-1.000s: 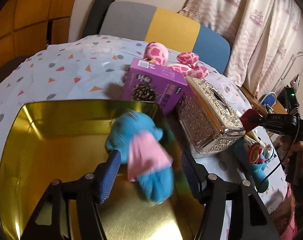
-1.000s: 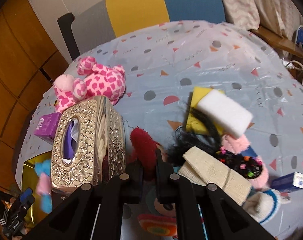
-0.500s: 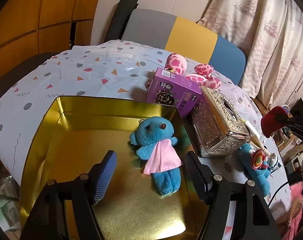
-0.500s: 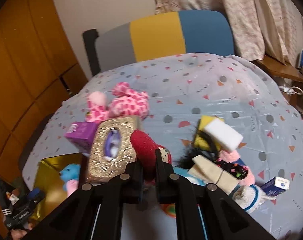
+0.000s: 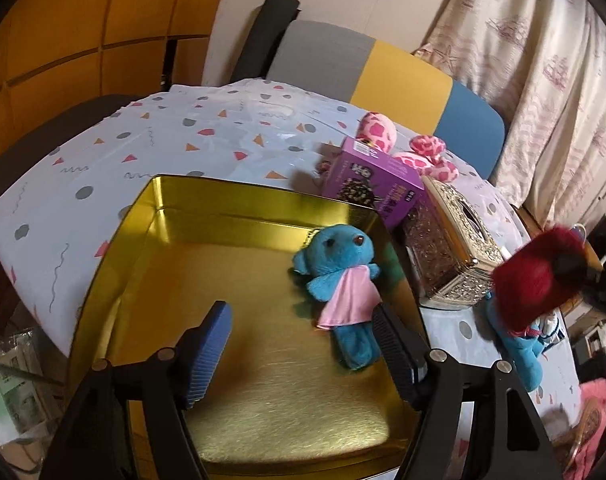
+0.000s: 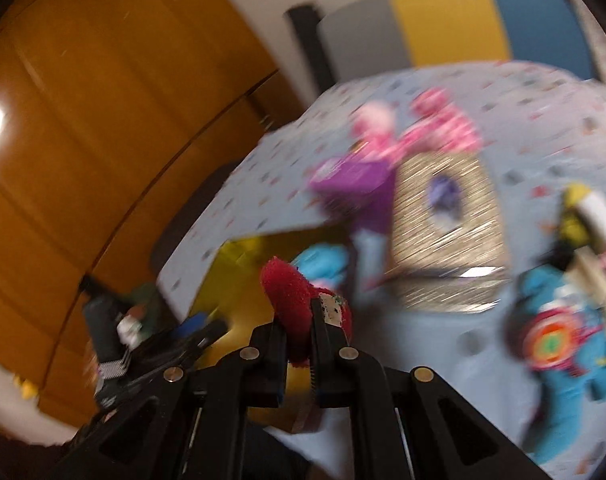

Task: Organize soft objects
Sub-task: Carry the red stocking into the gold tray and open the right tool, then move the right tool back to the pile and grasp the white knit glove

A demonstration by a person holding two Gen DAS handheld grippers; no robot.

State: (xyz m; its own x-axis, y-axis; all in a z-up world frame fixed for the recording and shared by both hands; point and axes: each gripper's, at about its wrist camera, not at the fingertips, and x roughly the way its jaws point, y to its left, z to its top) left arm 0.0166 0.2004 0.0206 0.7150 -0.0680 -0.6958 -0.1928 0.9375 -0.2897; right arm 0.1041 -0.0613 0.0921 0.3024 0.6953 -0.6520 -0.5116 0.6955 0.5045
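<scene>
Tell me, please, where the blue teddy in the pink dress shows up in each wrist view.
Left wrist: blue teddy lies in the gold tray, right of centre.
Right wrist: a blurred blue patch at centre, behind the red plush.
Shared landmark: the purple box.

1 gold tray (image 5: 151,216); 1 purple box (image 5: 377,184); 1 gold tissue box (image 5: 455,248); 4 plush toys seen: 1 blue bear (image 5: 343,276) in pink, 1 pink spotted toy (image 5: 407,148), 1 red fuzzy toy (image 5: 531,280), 1 blue doll (image 5: 519,352); 2 grippers: left gripper (image 5: 303,340), right gripper (image 6: 299,332); right-wrist view too blurred for further counts.
</scene>
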